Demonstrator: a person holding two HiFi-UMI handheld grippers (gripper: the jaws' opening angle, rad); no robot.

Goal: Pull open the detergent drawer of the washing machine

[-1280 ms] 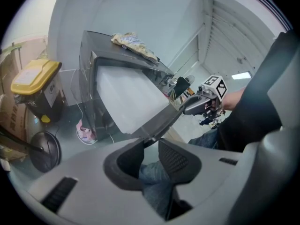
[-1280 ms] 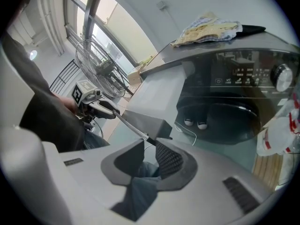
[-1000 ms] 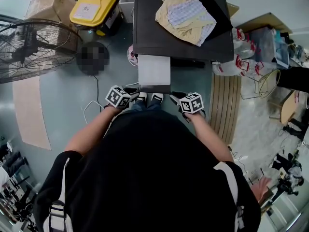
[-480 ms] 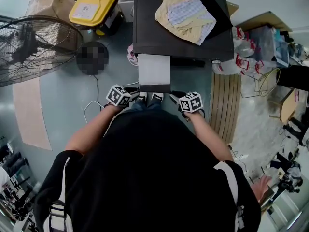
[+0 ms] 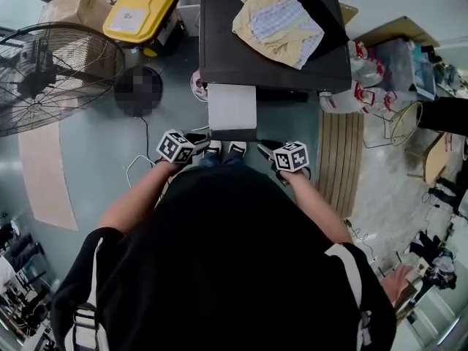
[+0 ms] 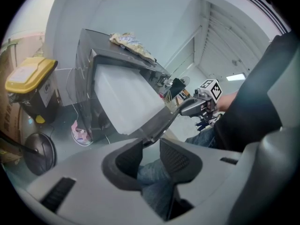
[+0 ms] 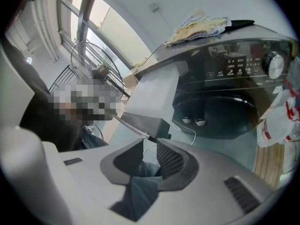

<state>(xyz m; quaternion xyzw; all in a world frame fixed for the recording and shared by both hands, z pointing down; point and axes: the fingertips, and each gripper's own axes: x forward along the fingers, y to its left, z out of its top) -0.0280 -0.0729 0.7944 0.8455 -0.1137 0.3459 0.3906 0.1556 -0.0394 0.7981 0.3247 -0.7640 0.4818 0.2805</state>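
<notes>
The left gripper (image 6: 151, 146) has just been opening and stands partly apart, holding nothing. The right gripper (image 7: 150, 150) is also partly open and empty. The pulled-out detergent drawer (image 5: 232, 108) ends just beyond both grippers' tips.

Dark grey washing machine (image 5: 234, 50); white detergent drawer (image 5: 232, 107); pale yellow cloth (image 5: 256, 22); yellow bin lid (image 5: 139, 13).

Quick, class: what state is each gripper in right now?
Left gripper: open, jaws just been opening, detergent drawer front edge at its tips, unclamped.
Right gripper: open, drawer edge at its tips, ungripped.
</notes>
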